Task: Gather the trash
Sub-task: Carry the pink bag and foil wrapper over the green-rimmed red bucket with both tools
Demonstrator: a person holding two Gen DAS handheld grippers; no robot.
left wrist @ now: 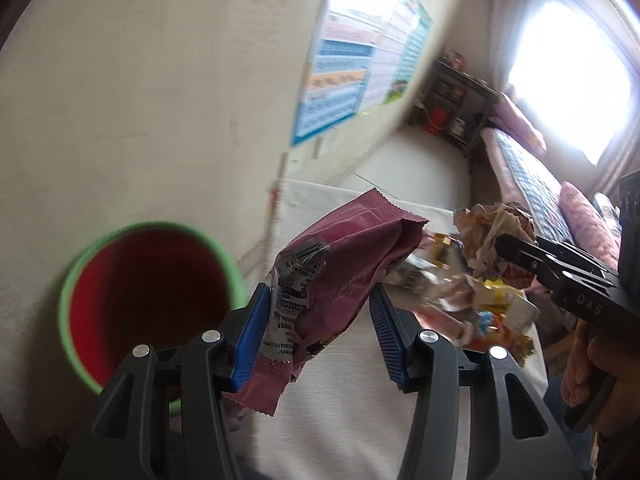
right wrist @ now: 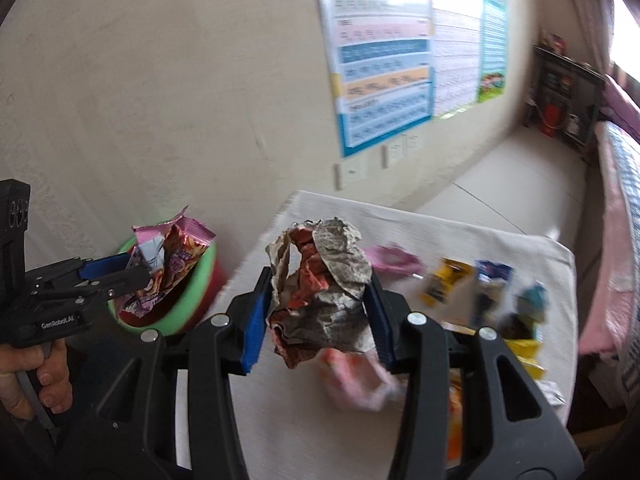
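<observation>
Green-rimmed red bin at 9 o'clock of the left gripper, its inside dark and contents not discernible; in the right wrist view the pink wrapper hangs over its mouth. Left jaws stand wide, wrapper between them, touching the left pad only. Right gripper jaws clamp the crumpled paper wad above the cloth-covered table, loose wrappers at 2 o'clock.
</observation>
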